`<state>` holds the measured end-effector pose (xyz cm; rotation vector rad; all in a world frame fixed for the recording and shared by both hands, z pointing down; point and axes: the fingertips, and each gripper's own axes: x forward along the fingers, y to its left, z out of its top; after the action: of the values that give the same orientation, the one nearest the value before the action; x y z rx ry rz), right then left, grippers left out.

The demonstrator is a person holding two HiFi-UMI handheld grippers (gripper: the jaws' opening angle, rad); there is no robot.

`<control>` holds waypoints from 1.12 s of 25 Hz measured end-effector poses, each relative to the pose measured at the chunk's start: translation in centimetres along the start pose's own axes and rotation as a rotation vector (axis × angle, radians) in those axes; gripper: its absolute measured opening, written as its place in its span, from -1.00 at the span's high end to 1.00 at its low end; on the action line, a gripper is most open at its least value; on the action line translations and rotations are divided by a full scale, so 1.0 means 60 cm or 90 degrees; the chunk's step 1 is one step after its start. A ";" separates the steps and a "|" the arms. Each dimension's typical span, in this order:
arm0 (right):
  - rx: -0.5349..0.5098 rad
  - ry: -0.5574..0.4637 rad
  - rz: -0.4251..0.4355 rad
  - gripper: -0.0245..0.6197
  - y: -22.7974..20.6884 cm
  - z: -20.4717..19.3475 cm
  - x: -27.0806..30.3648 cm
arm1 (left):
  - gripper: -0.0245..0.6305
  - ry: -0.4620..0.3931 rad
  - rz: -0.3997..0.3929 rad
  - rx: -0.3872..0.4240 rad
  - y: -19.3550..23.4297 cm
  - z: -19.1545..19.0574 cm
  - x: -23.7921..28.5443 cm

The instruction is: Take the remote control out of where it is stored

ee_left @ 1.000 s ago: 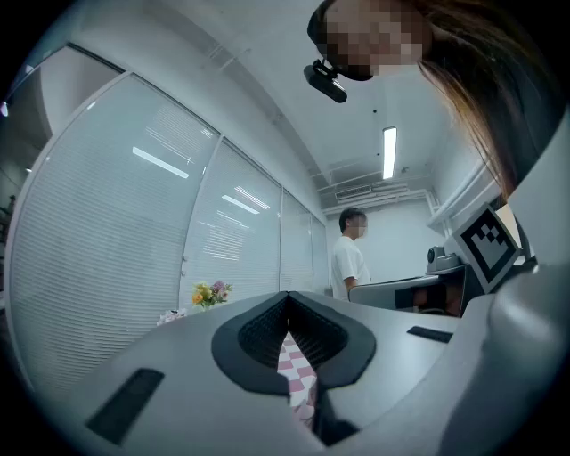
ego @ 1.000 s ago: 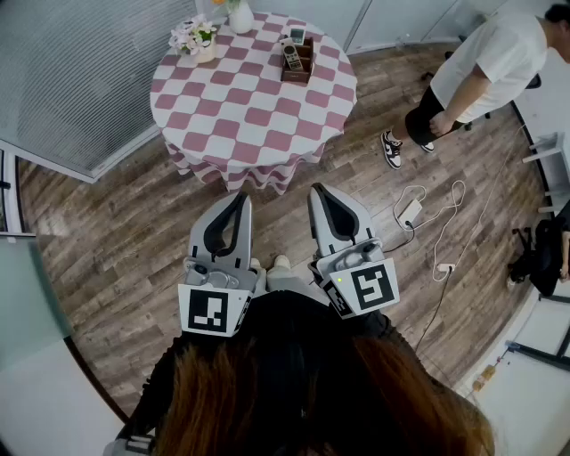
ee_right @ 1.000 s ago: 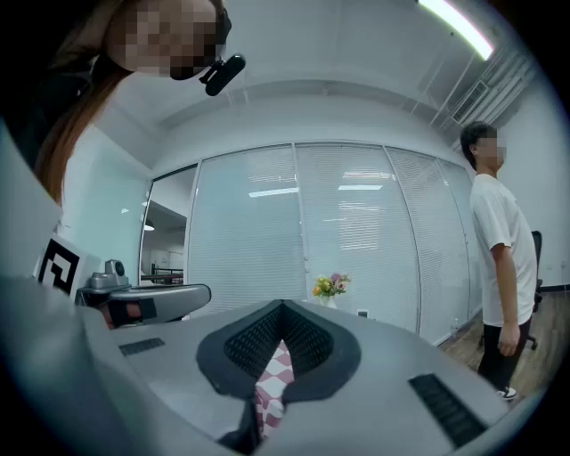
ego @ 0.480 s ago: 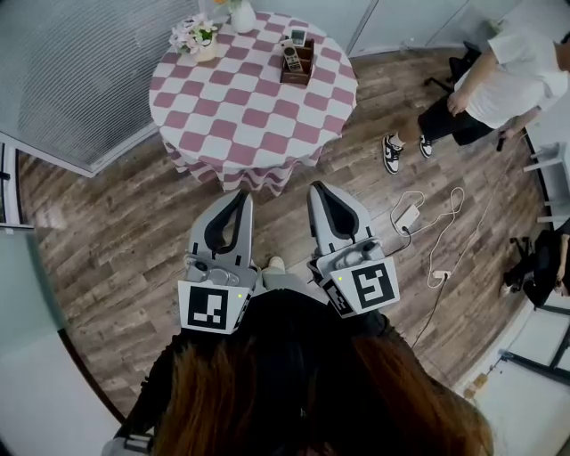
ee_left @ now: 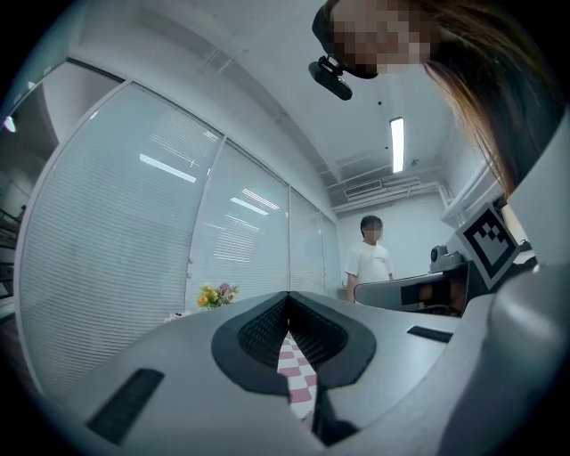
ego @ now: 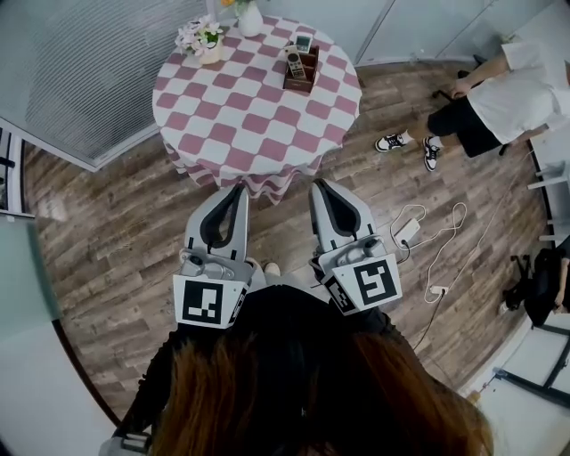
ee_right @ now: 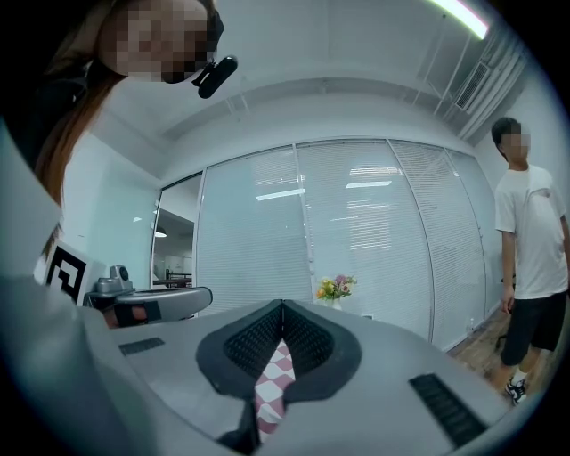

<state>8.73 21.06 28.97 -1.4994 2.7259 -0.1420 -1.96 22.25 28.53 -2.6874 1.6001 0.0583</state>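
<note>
Checkered round surface (ego: 249, 116) is sitting ahead, the remote control (ego: 293, 62) standing in a wooden holder (ego: 299, 84) near its far edge. I'm holding the left hand-held gripper (ego: 238, 188) and right hand-held gripper (ego: 318, 183) pinched together, empty, by its near edge.

A round table (ego: 258, 116) in pink-and-white checked cloth stands on wooden floor (ego: 116, 240), bearing a flower pot (ego: 203, 40), a vase (ego: 249, 18) and a wooden box (ego: 312, 69)

The bench (ego: 258, 116) fills the head view's upper middle. A box (ego: 303, 76) on its upper right part holds the remote control (ego: 294, 62); flowers (ego: 200, 37) stand at its upper left. Below it in the frame, the left gripper (ego: 237, 189) and the right gripper (ego: 319, 185) are side by side. A person (ego: 499, 98) stands at the upper right.
</note>
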 end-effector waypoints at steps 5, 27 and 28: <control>0.000 -0.011 0.001 0.88 -0.017 0.007 0.001 | 0.90 0.000 0.006 0.004 0.003 0.001 0.016; 0.004 0.002 -0.057 0.88 -0.105 0.006 0.178 | 0.90 0.000 -0.062 0.000 0.118 -0.009 0.205; 0.003 0.001 -0.062 0.88 -0.109 0.008 0.189 | 0.90 0.001 -0.067 0.000 0.126 -0.009 0.216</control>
<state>8.18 7.97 29.35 -1.6319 2.6521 -0.1518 -2.44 7.26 28.64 -2.7665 1.4562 0.0555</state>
